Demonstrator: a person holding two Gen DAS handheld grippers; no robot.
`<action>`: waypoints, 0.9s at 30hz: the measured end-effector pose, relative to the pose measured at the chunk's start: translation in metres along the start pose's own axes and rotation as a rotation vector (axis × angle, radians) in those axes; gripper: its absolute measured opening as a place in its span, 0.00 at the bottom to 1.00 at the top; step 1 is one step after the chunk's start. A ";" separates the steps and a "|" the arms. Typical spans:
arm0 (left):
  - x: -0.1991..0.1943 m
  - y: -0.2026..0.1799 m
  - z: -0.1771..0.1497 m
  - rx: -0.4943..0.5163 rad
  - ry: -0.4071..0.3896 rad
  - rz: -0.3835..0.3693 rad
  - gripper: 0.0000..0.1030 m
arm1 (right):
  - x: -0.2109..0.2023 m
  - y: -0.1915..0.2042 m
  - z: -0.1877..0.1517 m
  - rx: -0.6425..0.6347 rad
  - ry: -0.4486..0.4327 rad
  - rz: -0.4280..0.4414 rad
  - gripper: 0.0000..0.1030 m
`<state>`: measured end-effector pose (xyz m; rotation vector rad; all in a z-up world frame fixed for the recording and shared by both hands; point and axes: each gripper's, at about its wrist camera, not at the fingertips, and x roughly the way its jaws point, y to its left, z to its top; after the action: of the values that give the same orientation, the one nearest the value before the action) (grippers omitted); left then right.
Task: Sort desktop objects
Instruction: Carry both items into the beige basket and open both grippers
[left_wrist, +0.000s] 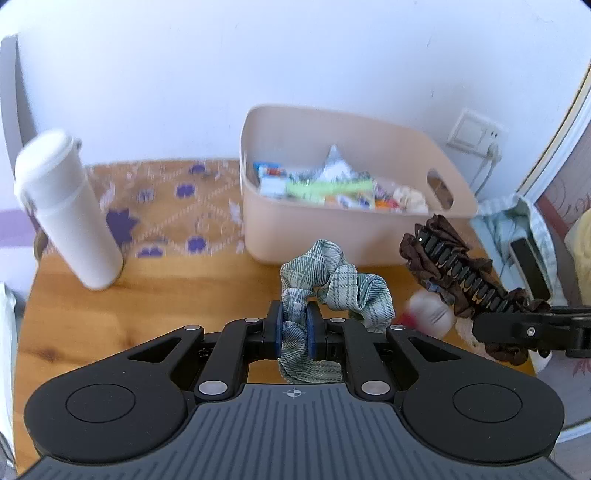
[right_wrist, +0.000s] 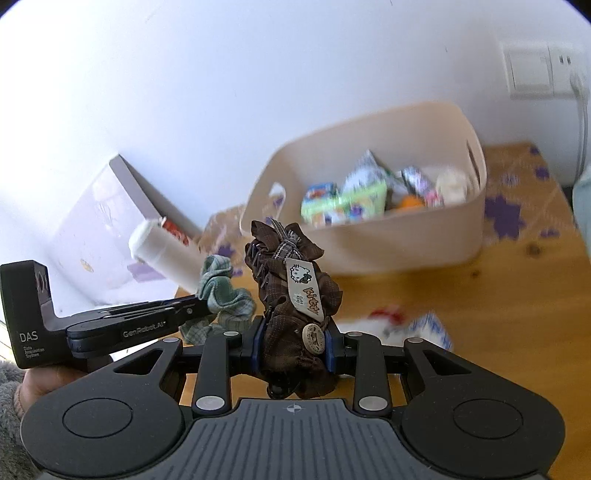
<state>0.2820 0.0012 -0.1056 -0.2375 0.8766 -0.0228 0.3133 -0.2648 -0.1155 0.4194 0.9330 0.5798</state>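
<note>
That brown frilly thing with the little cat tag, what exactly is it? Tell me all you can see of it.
It looks like a brown hair clip: ruffled dark brown checked fabric over a black toothed comb. On it sit a pale tag with a cartoon cat and lettering, a round button and a small plaid bow. The right gripper is shut on its lower end, holding it up above the wooden table, short of the beige bin.

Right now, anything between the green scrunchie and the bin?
Nothing visible. The left tongs hold the green plaid scrunchie just short of the beige bin; its near wall is unobstructed.
</note>
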 end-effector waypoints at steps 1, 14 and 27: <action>-0.002 -0.001 0.004 0.002 -0.009 0.000 0.12 | -0.001 0.001 0.005 -0.005 -0.009 -0.004 0.28; -0.002 -0.003 0.069 0.015 -0.103 0.002 0.12 | -0.004 -0.025 0.070 0.026 -0.111 -0.054 0.28; 0.064 -0.016 0.123 -0.001 -0.078 0.022 0.12 | 0.026 -0.068 0.123 0.036 -0.133 -0.230 0.28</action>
<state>0.4186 0.0019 -0.0750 -0.2280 0.8016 0.0073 0.4481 -0.3119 -0.1050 0.3727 0.8507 0.3221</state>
